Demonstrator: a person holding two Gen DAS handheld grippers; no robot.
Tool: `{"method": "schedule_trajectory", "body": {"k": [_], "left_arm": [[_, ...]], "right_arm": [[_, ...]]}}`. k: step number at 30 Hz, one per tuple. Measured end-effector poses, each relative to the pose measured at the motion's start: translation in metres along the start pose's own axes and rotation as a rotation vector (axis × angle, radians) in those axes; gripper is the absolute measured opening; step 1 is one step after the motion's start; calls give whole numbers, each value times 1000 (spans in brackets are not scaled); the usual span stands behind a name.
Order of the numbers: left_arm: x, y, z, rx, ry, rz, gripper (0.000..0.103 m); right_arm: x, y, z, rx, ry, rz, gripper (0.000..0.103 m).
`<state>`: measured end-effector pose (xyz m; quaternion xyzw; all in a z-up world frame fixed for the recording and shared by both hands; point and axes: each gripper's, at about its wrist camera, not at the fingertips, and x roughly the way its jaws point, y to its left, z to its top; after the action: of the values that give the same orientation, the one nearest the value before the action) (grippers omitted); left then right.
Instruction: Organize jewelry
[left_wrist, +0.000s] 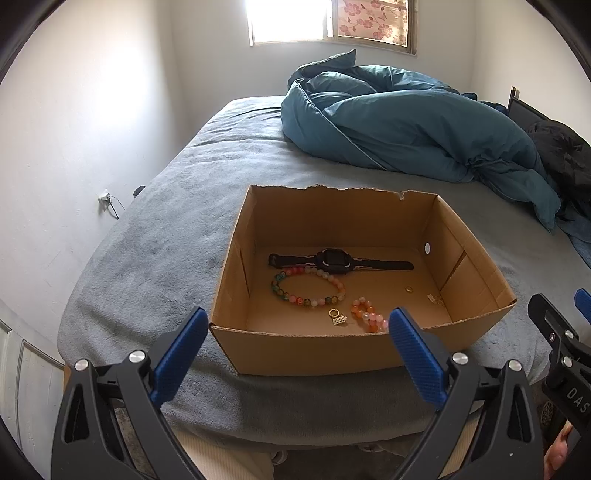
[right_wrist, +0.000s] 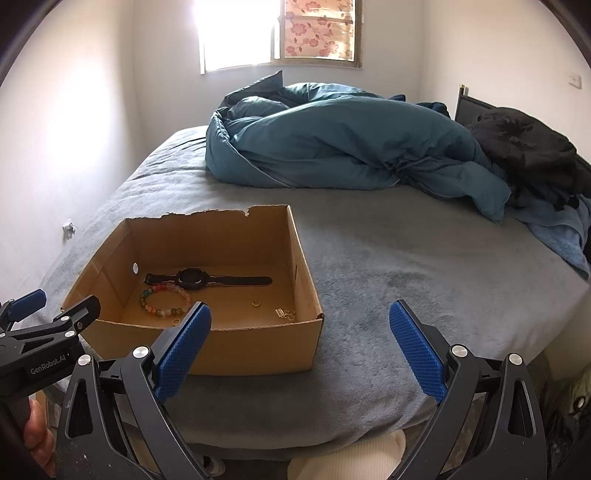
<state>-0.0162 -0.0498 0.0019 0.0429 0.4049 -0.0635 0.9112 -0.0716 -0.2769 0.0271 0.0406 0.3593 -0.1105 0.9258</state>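
Both the left gripper (left_wrist: 297, 325) and the right gripper (right_wrist: 299, 319) hover with fingers wide, holding nothing. All visible jewelry, including the watch (left_wrist: 334, 261) and 2 bead bracelets (left_wrist: 309, 288), lies inside the cardboard box (left_wrist: 317, 350) on the bed (right_wrist: 388, 266); the task looks nearly finished.

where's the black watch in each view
Left wrist view: the black watch lies centre frame, along the far side of the cardboard box floor.
Right wrist view: the black watch sits left of centre, in the same box.
Shared landmark: the multicolour bead bracelet just in front of it.
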Motion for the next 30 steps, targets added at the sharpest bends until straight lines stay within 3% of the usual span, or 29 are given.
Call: {"method": "schedule_trajectory", "body": {"k": [30], "left_arm": [[8, 13, -3, -12, 26, 33, 96]], "right_arm": [[7, 10, 1, -30, 27, 59, 93]]}}
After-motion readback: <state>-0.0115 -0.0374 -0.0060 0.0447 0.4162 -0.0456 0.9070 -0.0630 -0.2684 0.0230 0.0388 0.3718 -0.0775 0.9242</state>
